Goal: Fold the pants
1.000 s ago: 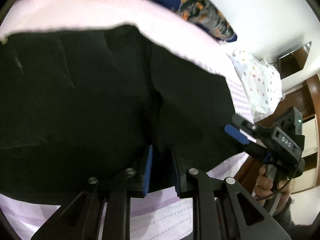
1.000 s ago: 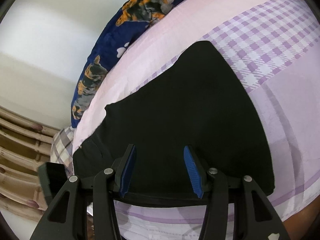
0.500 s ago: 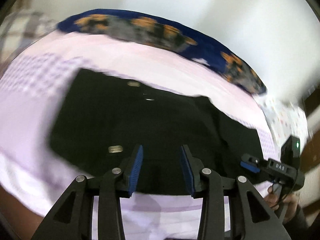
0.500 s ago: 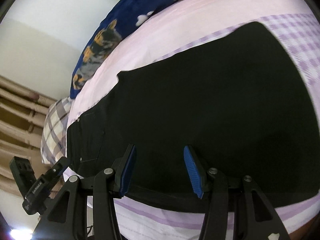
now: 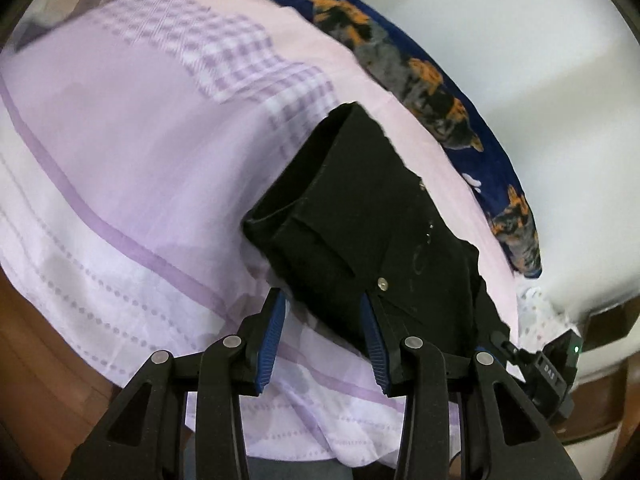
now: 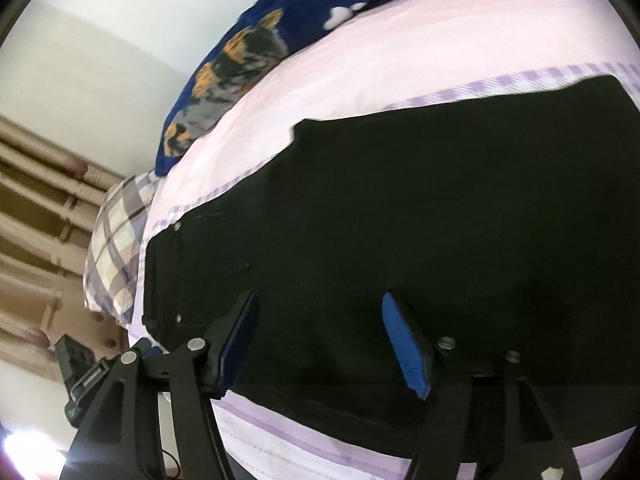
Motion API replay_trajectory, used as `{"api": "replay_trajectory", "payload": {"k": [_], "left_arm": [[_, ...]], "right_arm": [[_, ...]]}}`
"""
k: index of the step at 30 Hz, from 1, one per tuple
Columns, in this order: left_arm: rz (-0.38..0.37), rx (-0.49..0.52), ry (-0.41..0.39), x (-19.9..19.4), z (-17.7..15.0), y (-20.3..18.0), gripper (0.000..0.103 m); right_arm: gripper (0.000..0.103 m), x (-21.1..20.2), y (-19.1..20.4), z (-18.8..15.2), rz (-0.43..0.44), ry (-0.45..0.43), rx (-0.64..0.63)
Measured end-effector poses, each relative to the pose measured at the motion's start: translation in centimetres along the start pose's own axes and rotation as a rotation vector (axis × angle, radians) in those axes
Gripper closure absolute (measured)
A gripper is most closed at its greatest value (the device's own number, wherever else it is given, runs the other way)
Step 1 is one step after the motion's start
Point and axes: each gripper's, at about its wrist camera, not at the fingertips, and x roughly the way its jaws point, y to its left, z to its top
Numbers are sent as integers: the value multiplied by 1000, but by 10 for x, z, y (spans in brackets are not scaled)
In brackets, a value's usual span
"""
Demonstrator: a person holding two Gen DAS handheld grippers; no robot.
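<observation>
Black pants [image 5: 360, 216] lie flat on the bed, folded lengthwise, with the waistband and its metal button nearest my left gripper. My left gripper [image 5: 322, 336] is open and empty, hovering just above the waistband corner near the bed's front edge. In the right wrist view the pants [image 6: 420, 220] spread wide across the sheet. My right gripper [image 6: 320, 344] is open and empty over the pants' near edge. The right gripper also shows in the left wrist view [image 5: 548, 368] at the lower right.
The bed has a pink and lilac checked sheet [image 5: 140, 152]. A navy blanket with orange and grey animal print [image 5: 432, 80] lies along the far side by the white wall. A plaid pillow [image 6: 116, 236] sits at the left end. A wooden bed frame edge [image 5: 36, 344] shows below.
The left gripper has let go of the pants, opened and swung left toward the waistband end. The right gripper stayed open and shifted along the near edge. The pants now lie flat.
</observation>
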Motion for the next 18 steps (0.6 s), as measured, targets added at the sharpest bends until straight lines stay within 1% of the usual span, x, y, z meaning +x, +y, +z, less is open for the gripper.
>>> {"api": "replay_trajectory", "payload": {"k": [4,8,13,18], "left_arm": [[-38,-49,3,10,5,12,62],[-85,-90,3,19,10,20,59],[-148,-105,-26,24,17,26,52],[-177,-156,-64,29,23,31,52]], "right_arm": [[38,4,12,-3,16,7,-20],[38,3,14,-3,25,11,1],[38,3,14,-2,19,8,20],[38,3,16,-3,18,4,31]]}}
